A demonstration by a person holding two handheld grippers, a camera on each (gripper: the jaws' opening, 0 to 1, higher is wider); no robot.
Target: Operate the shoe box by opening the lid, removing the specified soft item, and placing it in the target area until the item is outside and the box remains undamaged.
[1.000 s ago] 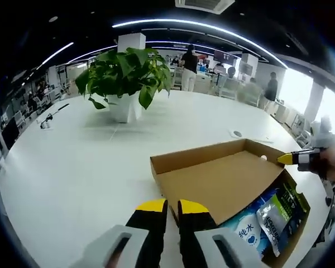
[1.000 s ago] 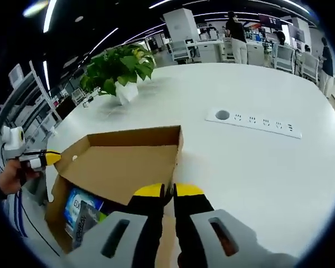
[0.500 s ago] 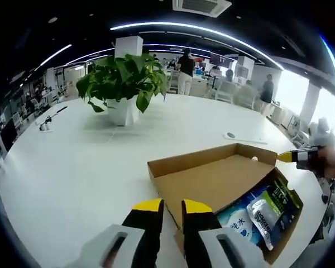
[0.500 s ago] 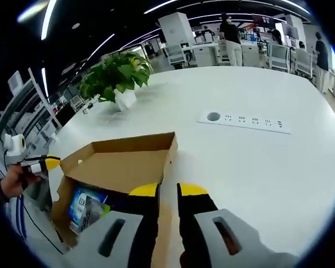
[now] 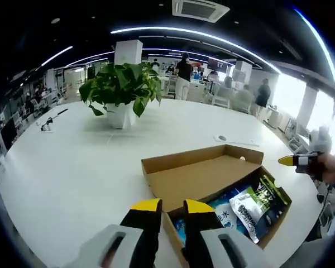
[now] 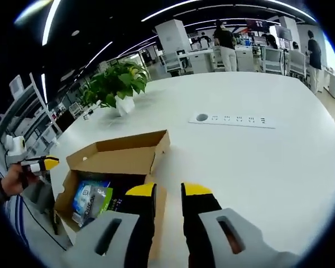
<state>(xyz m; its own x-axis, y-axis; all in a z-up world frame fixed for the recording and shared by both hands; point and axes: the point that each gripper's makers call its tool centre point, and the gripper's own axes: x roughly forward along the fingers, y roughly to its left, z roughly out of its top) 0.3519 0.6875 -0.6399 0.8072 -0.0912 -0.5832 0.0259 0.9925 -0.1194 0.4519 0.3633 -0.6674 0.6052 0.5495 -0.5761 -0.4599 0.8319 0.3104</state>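
Observation:
The brown cardboard shoe box (image 5: 271,223) (image 6: 64,204) stands open on the white table. Its lid (image 5: 204,176) (image 6: 120,156) is folded back past the far wall. Inside lie a blue-and-white soft pack (image 5: 220,216) (image 6: 86,195) and a silver-and-green pouch (image 5: 257,202) (image 6: 100,202). My left gripper (image 5: 172,207) is open, its yellow tips at the box's near corner. At the box's other end my right gripper (image 6: 168,191) is also open, beside the box wall. Each gripper's yellow tip, in a hand, shows in the other view (image 5: 289,161) (image 6: 47,163).
A potted green plant (image 5: 123,92) (image 6: 118,84) stands further back on the table (image 5: 72,167) (image 6: 268,162). A white power strip (image 6: 231,119) (image 5: 234,140) lies beyond the box. People stand among desks in the far background.
The lid has dropped from a raised tilt to lying further back, baring more of the contents. The jaws of both grippers have spread apart, and both views have pulled back.

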